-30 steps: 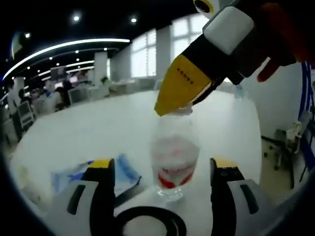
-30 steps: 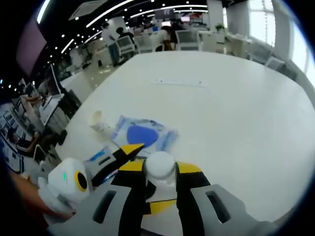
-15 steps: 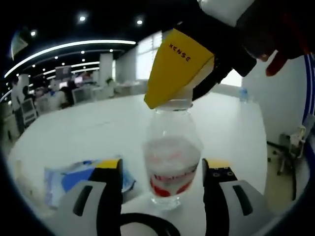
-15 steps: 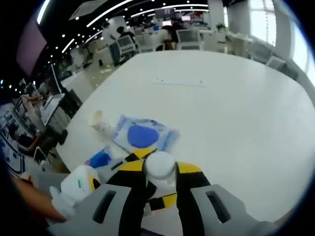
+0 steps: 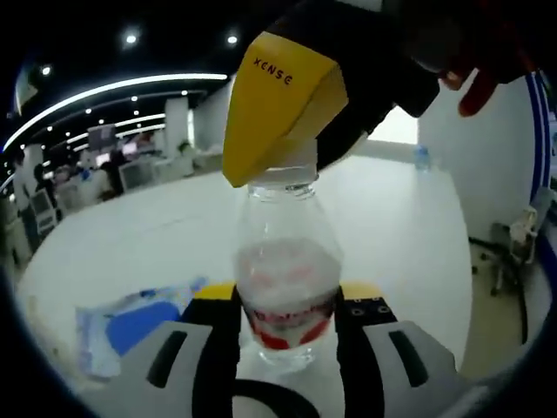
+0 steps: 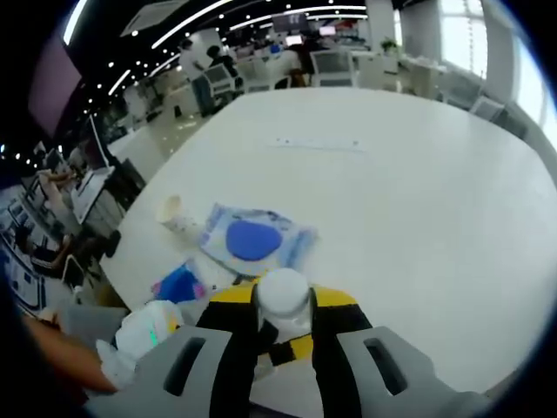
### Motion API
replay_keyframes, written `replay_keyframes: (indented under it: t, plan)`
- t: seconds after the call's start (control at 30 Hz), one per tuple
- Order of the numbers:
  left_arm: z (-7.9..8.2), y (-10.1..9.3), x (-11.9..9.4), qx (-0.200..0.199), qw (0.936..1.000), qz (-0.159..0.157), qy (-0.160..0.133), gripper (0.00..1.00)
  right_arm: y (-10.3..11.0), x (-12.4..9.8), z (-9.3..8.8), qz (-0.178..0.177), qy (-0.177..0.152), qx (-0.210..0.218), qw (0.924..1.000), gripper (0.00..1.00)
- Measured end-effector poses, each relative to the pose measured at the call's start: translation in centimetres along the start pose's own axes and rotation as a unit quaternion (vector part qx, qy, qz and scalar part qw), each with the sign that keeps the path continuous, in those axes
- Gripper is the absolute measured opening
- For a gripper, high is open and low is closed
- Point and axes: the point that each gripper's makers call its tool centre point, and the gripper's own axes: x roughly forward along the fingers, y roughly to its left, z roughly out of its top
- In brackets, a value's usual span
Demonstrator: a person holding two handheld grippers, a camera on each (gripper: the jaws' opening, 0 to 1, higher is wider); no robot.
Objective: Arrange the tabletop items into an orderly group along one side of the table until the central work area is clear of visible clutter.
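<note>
A clear plastic bottle [image 5: 287, 261] with a red label stands upright on the white table [image 5: 157, 235]. My left gripper [image 5: 287, 294] has both jaws pressed against the bottle's lower sides. From above, my right gripper [image 5: 278, 104] comes down with its yellow jaws clamped on the bottle top. In the right gripper view the white cap [image 6: 283, 294] sits tight between the jaws of my right gripper [image 6: 283, 305]. The left gripper's white body [image 6: 139, 335] shows low on the left there.
A blue-and-white flat pouch [image 6: 252, 239] lies on the table [image 6: 392, 174], also visible as the pouch [image 5: 130, 326] left of the bottle. A paper cup [image 6: 174, 216] lies on its side beside it. A small blue packet [image 6: 178, 283] sits nearer. Office chairs [image 5: 513, 252] stand past the table edge.
The left gripper's jaws have closed in from wide apart onto the bottle's sides, and its camera has come closer. The right gripper has stayed clamped on the cap.
</note>
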Motion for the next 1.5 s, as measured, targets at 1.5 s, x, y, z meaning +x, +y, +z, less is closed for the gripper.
replay_keyframes:
  t: [1.5]
  plan:
    - [6.8,5.7,-13.7,0.023,0.972,-0.234,0.002,0.36,13.0,-5.8,7.3,0.189,-0.133,-0.091,0.9686,0.31]
